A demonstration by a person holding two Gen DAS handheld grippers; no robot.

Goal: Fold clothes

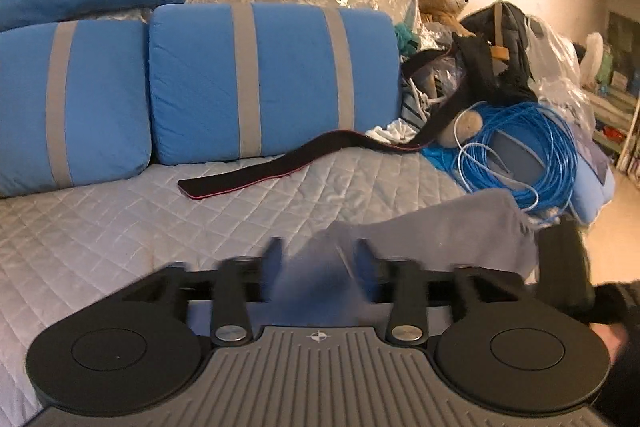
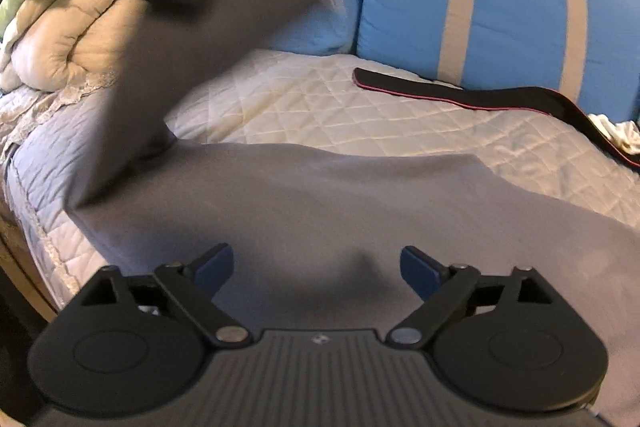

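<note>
On the quilted bed (image 2: 360, 95), grey garment (image 2: 320, 211) lies spread, one flap lifted at left by left gripper (image 1: 316, 259), jaws part-open with cloth blurred between; grip unclear. Right gripper (image 2: 316, 267) hovers released, empty. First fold underway; rest remains.

matt grey cloth garment (image 2: 320, 195) on a quilted, faintly shiny bedspread (image 2: 320, 95); glossy blue cable coil (image 1: 532, 147).
</note>
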